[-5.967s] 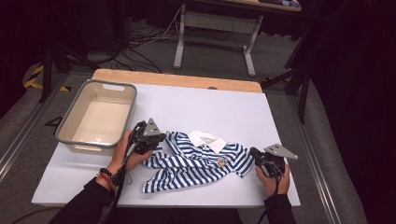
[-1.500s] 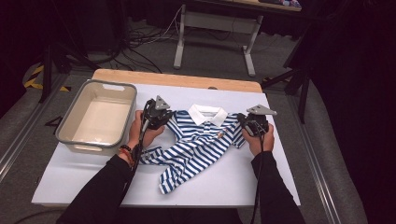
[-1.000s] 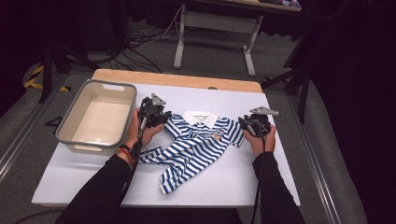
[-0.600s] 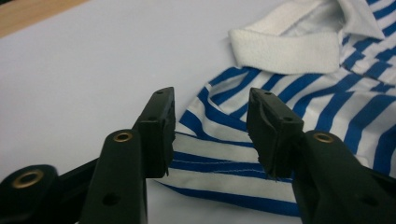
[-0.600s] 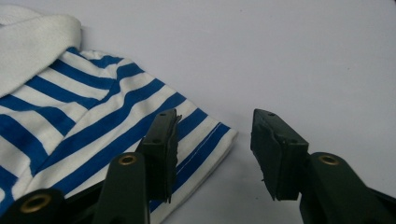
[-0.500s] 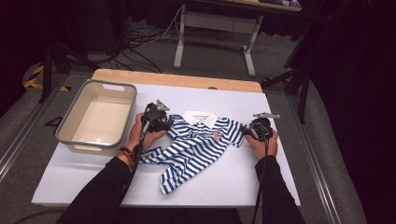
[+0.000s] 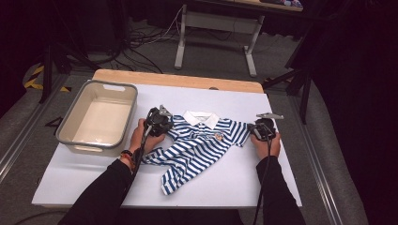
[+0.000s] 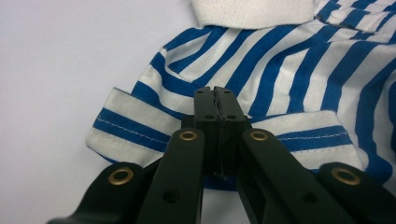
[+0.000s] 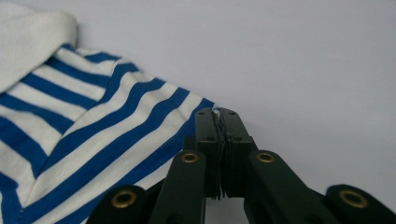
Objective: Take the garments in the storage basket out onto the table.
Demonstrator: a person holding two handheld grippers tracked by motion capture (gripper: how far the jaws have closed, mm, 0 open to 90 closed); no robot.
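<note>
High view: both sleeves of the striped shirt (image 7: 202, 143), spread on the white table (image 7: 281, 183) beside the bin (image 7: 70, 136), are now pinched by the just-closed left gripper (image 8: 217, 95) and right gripper (image 9: 217, 114), so lifting or folding looks set to begin.

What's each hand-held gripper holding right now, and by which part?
Both pinch the striped polo shirt: the left hand-held gripper at a folded sleeve, the right hand-held gripper at the other sleeve's outer edge.

Dark room, grey floor (image 7: 42, 108), cables (image 7: 150, 35)
</note>
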